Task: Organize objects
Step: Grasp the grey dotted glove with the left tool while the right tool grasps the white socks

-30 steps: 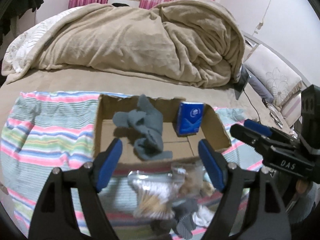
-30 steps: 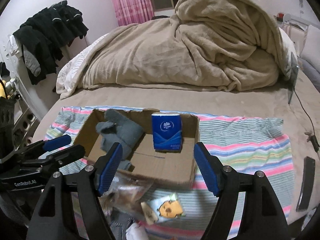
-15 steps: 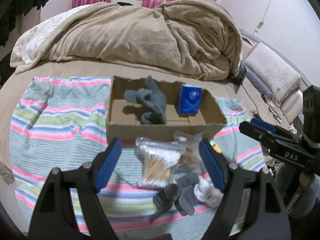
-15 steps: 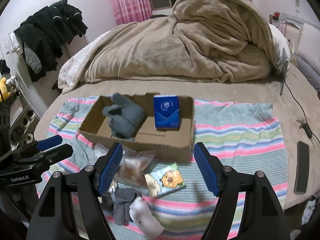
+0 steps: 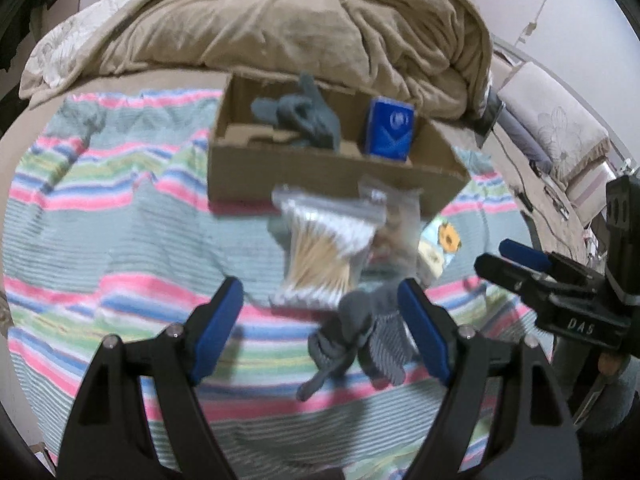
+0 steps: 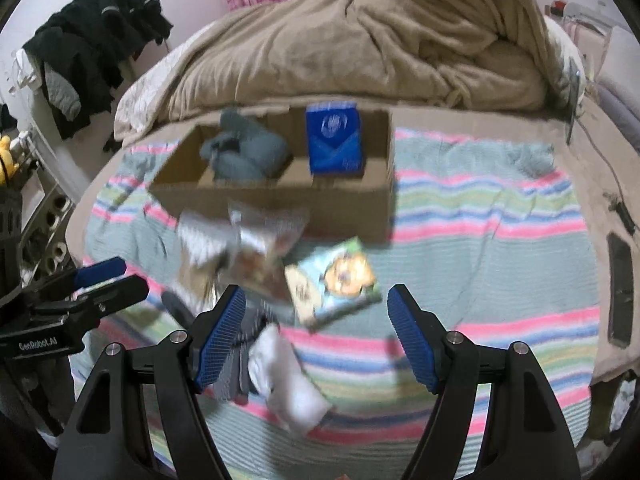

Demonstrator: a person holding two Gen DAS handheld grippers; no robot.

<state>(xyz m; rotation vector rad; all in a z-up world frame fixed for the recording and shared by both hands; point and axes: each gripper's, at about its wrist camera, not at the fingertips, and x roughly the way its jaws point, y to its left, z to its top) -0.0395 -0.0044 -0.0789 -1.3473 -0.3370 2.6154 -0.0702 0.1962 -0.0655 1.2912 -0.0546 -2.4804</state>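
Note:
An open cardboard box [image 5: 320,174] [image 6: 280,198] sits on a striped blanket and holds a grey cloth [image 5: 304,118] [image 6: 244,154] and a blue tissue pack [image 5: 390,128] [image 6: 335,142]. In front of it lie a clear bag of cotton swabs [image 5: 320,256], a clear snack bag [image 6: 264,248], a cartoon packet [image 6: 332,280], grey socks [image 5: 360,336] and a white sock [image 6: 288,384]. My left gripper [image 5: 320,332] hangs open above the swabs and socks. My right gripper [image 6: 314,332] is open over the white sock and packet. Neither holds anything.
The striped blanket [image 5: 100,240] [image 6: 500,248] covers the near part of a bed. A heaped beige duvet [image 5: 280,24] [image 6: 360,48] lies behind the box. Dark clothes [image 6: 92,40] hang at the left wall. A dark phone [image 6: 619,288] lies at the blanket's right edge.
Both grippers have dropped and pulled back from the box. The loose items in front of it now sit between and under the fingers. The jaws stay as wide as before.

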